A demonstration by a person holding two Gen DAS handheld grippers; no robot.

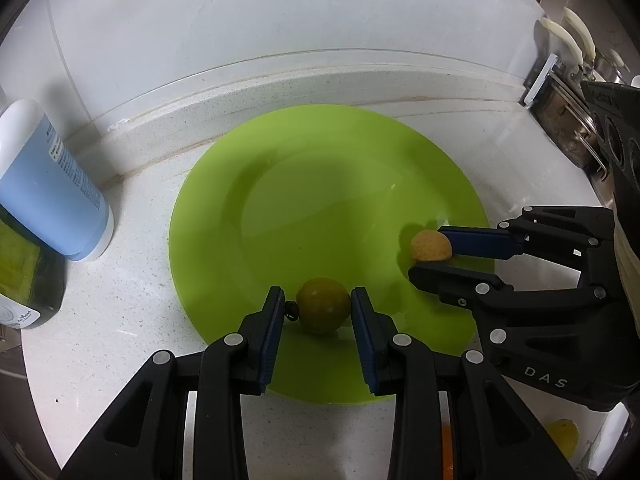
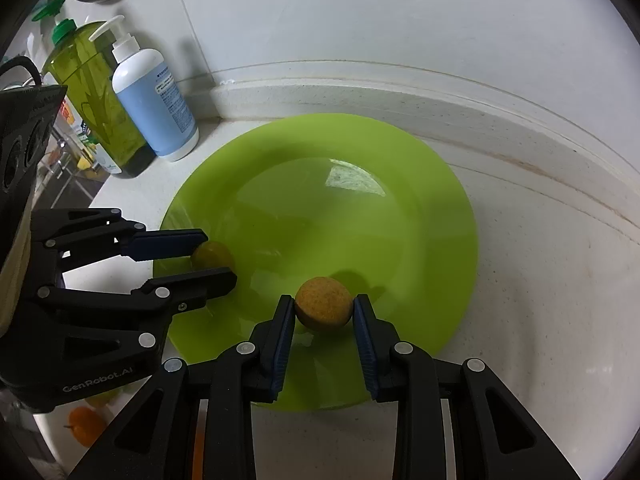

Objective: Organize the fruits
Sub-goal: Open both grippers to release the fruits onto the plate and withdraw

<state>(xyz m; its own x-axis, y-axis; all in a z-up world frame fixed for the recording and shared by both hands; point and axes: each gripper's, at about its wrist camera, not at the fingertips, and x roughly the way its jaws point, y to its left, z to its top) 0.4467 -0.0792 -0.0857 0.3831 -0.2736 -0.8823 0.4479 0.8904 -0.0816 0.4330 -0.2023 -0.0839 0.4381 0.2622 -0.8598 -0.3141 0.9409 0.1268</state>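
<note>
A lime green plate (image 1: 320, 168) lies on the white counter; it also shows in the right wrist view (image 2: 320, 184). My left gripper (image 1: 318, 308) is closed around a smooth olive-green round fruit (image 1: 323, 305) with a dark stem, low over the plate's near rim. It appears in the right wrist view (image 2: 218, 256) with that fruit (image 2: 212, 255). My right gripper (image 2: 324, 309) is shut on a rough tan round fruit (image 2: 324, 302) over the plate's near edge. In the left wrist view this gripper (image 1: 430, 249) holds the tan fruit (image 1: 430, 245) at the plate's right rim.
A blue-and-white pump bottle (image 2: 154, 104) and a green bottle (image 2: 96, 96) stand at the left by the wall; the blue bottle (image 1: 48, 184) is also in the left wrist view. A metal rack (image 1: 568, 120) stands at the right. An orange fruit (image 2: 86, 424) lies lower left.
</note>
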